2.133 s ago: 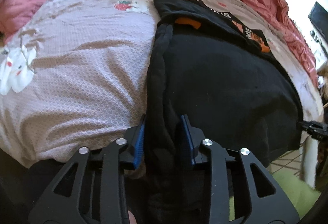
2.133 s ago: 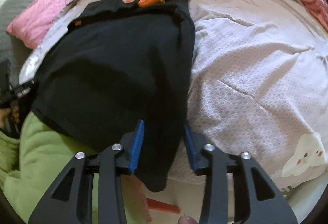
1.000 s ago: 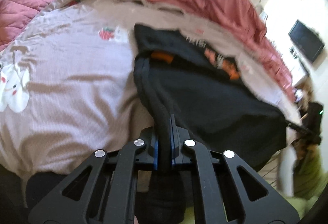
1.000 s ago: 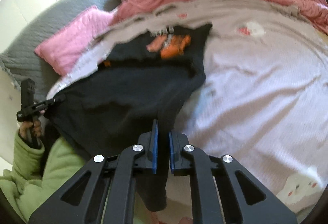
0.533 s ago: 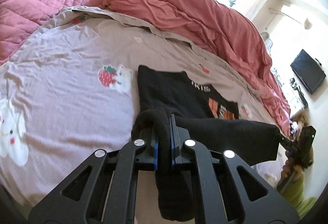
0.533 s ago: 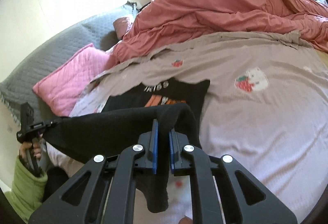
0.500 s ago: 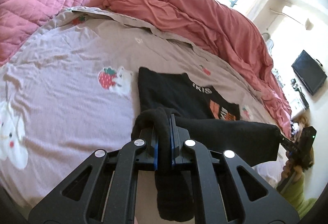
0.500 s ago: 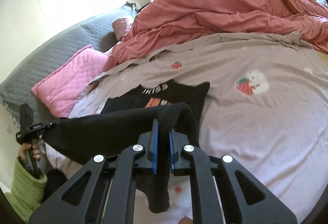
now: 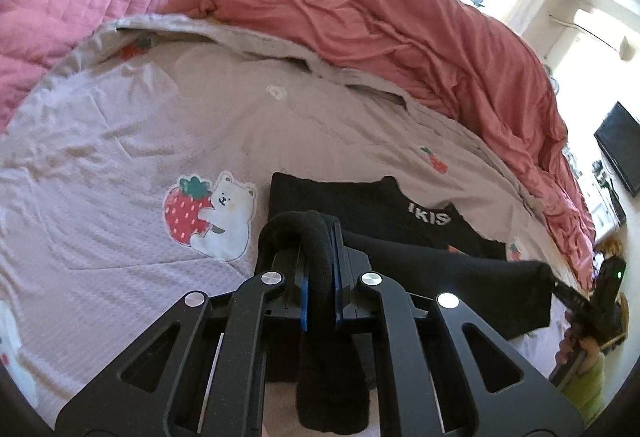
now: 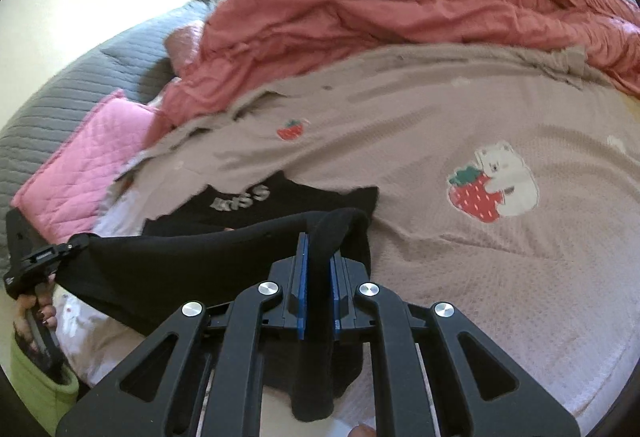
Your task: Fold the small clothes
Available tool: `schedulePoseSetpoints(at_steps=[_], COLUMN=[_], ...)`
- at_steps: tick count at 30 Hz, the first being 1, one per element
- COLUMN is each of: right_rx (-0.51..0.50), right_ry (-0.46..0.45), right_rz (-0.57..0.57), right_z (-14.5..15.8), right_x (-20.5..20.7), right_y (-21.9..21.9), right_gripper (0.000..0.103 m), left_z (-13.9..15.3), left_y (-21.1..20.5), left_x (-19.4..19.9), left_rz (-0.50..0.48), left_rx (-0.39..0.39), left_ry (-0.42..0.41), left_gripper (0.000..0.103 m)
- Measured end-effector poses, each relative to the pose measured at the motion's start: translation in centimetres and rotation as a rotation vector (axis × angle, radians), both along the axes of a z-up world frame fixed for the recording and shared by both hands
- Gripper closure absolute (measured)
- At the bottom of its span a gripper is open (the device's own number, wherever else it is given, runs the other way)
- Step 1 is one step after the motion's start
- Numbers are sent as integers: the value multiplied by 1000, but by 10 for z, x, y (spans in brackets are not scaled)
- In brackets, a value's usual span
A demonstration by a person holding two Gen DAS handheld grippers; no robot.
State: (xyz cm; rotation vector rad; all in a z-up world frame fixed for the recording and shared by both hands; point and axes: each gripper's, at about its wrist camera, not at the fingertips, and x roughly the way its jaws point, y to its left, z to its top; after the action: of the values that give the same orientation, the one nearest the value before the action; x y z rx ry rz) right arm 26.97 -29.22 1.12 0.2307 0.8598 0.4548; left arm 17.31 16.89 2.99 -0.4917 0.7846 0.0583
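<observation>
We are looking along both grippers at a black garment being held up over a bed. The left gripper is pinching one corner of the cloth between its blue pads, with a thick roll of fabric arching over the jaws and a tail hanging down below them. The right gripper is clamping the opposite corner the same way, its pads pressed tight on the fabric. Between the two, the garment's lifted edge is stretching taut in a near-straight band, while the far part, bearing white lettering, is lying flat on the pale mauve bedsheet. We are seeing each gripper from the other's camera: the right one at the far right edge of the left view, gripped by a hand in a green sleeve, and the left one at the far left of the right view. A strawberry-and-bear print is sitting just beside the garment on the sheet. A rumpled red duvet is lying piled across the far side of the bed, with a pink quilted pillow near its head.
</observation>
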Motion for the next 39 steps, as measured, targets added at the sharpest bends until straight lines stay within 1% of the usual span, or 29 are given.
schedulePoseSetpoints(at_steps=[2,3,4,5,6,7,9,10,11,12,13,14,17,18,21,24,25,26,28,32,33,34,35,37,39], right_rx=[-23,-35,-50,-68,-69,-66,-73,-82,-89,-92,-97,-104,-142,-159,-202,-267,-287,-331,-401,-472,-494,-514,-532,-572,-620], right_ry=[32,48,54,59,62,60,51,40,26,14,-4,-24,-97,-120,-184,-241,-256,-290,-331,-352,-352,-354,-357,-356,-357], right_rz=[-17,-29,-41,-59,-68,-77,-87,-94,-99,-100,-98,-91,-31,-1,89,206,244,296,361,492,518,533,547,580,570], right_z=[-10,-16,-19,-23,-24,-25,-25,-23,-21,-18,-15,-11,1,4,12,14,14,12,7,-7,-12,-16,-19,-30,-39], right_x=[7,9,10,11,11,10,7,4,-1,-5,-10,-15,-37,-44,-63,-83,-89,-97,-107,-119,-121,-122,-124,-124,-119], right_y=[3,4,4,3,2,0,-2,-2,-2,-2,-1,1,18,26,52,86,96,111,131,160,167,171,175,182,187], right_gripper=[93,86,81,77,70,68,63,60,59,56,51,50,47,44,44,44,44,44,44,43,35,33,33,33,33], left_z=[-12,-16,-20,-24,-26,-28,-30,-30,-29,-28,-27,-26,-22,-21,-20,-19,-18,-17,-18,-22,-24,-27,-29,-32,-34], left_y=[1,1,0,0,-1,0,2,2,3,5,6,8,12,14,15,9,5,1,-13,-39,-45,-52,-56,-61,-63], left_x=[5,6,7,8,7,6,4,1,-2,-6,-8,-11,-22,-26,-42,-57,-63,-67,-76,-79,-78,-75,-74,-72,-71], left_rz=[20,29,34,37,38,37,42,57,69,74,76,81,113,125,158,171,161,152,119,31,16,1,-9,-32,-44], left_rx=[-19,-16,-2,8,14,14,13,32,49,58,56,55,86,94,118,171,183,195,232,254,272,299,317,333,336], left_ry=[19,26,32,37,39,34,24,15,5,-9,-20,-31,-65,-75,-96,-103,-110,-117,-123,-125,-118,-107,-98,-90,-87], left_gripper=[99,98,96,91,88,84,70,56,53,52,49,46,41,41,40,39,39,38,38,38,38,38,38,37,32])
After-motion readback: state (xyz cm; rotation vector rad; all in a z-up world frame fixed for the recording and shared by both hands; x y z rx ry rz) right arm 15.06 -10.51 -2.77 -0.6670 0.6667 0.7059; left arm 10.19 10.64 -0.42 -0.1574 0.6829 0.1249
